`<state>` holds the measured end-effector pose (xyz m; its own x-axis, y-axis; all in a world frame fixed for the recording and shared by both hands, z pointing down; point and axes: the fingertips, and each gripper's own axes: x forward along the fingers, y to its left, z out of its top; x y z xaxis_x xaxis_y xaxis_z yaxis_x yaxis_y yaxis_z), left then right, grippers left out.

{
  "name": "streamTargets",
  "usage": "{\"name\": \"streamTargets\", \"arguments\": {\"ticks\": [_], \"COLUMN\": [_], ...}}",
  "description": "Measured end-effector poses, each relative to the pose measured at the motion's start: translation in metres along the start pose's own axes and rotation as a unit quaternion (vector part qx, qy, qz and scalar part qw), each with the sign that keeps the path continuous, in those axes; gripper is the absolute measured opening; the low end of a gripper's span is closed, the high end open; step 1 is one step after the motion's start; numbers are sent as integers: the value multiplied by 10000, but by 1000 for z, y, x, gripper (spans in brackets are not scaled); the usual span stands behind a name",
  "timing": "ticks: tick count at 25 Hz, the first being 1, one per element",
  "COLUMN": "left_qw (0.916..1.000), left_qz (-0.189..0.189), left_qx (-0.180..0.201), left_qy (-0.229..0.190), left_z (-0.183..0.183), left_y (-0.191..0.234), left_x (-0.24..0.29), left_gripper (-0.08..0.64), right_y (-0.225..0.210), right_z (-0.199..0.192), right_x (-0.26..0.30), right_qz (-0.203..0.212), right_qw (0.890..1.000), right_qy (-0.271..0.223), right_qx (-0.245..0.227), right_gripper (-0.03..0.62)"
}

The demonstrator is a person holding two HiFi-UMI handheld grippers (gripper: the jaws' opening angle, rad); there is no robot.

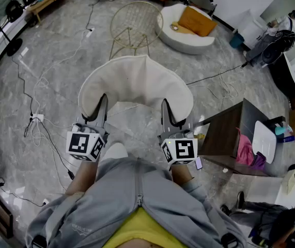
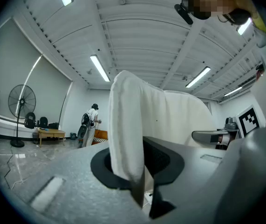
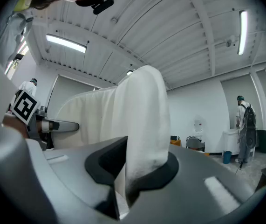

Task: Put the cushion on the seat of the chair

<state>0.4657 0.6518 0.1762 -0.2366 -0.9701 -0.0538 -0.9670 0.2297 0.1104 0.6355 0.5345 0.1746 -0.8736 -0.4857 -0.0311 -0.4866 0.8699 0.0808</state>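
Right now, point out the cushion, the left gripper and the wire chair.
cushion [image 1: 137, 84]: head view, middle of its top face.
left gripper [image 1: 103, 99]: head view, tip clamped on the cushion's near edge.
wire chair [image 1: 136, 24]: head view, round mesh seat.

No word, number or brand can be read. The only signs are black-and-white square code patterns on the cube [image 1: 85, 144] of the left gripper [image 1: 102, 103] and the cube [image 1: 180, 151] of the right gripper [image 1: 165, 107]. Faint print on the grey jacket [image 1: 137, 200] is too small to read.
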Motion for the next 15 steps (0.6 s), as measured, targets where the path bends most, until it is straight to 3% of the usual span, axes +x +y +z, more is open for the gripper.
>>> {"name": "streamTargets", "arguments": {"ticks": [9,15], "left_qw": [10000,9998], "left_qz": [-36,-106], "left_qx": [-4,-70], "left_qy": [74,143], "left_z": [-14,-28], "left_y": [43,93], "left_x": [45,124], "left_gripper": [67,67], "right_y": [-5,-28], "right_z": [-20,-38], "right_x": [62,148], "right_qz": [-7,-96], "right_qw": [9998,9995], "right_qy": [106,208], "right_qx": [193,195], "right_gripper": [67,67]}}
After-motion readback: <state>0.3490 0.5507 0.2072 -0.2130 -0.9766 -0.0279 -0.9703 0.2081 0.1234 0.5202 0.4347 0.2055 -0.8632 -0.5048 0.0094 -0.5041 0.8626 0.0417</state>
